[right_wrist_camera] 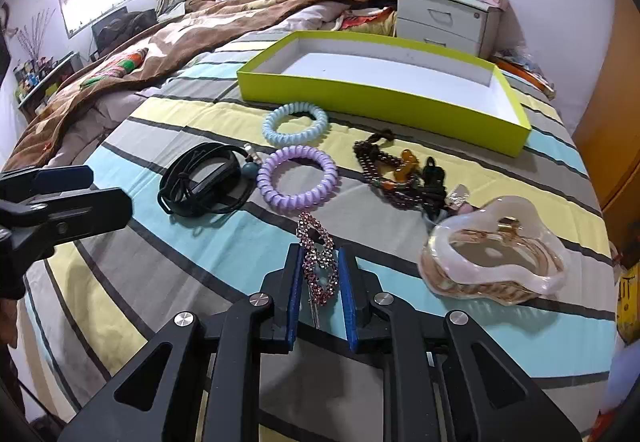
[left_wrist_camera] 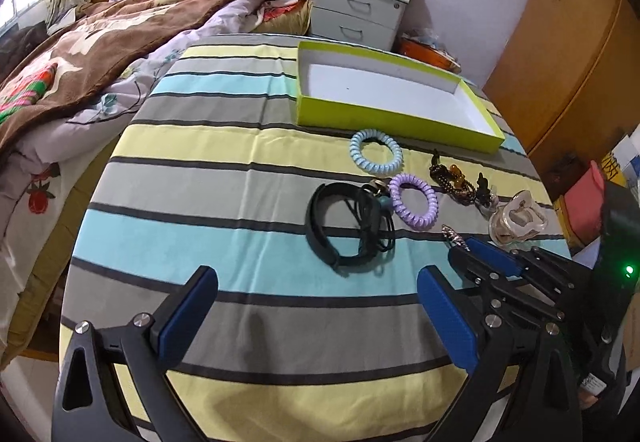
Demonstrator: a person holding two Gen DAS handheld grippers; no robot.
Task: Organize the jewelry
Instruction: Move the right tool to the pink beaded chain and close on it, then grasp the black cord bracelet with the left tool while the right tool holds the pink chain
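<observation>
Pinching a pink rhinestone hair clip (right_wrist_camera: 318, 258) between its blue pads, the right gripper (right_wrist_camera: 320, 282) has its jaws drawn close on the clip's two sides. The clip lies on the striped yellow, grey and blue cloth (right_wrist_camera: 120, 282), its long axis running along the gripper's fingers, jewelled end pointing away toward the lime-green shallow cardboard box (right_wrist_camera: 384, 101), thin metal end toward the camera. Beyond the clip, between it and the box, lie a purple spiral hair tie (right_wrist_camera: 296, 179) and, farther on, a pale blue spiral hair tie (right_wrist_camera: 295, 123). Left of the clip sits a black coiled band with cord (right_wrist_camera: 200, 181); to its right, a dark beaded bracelet with amber pieces (right_wrist_camera: 396, 173) and a translucent pink claw clip (right_wrist_camera: 492, 254), just beside the gripper. The left gripper (left_wrist_camera: 316, 306) hovers with jaws spread wide, nothing between them, well short of the box.
</observation>
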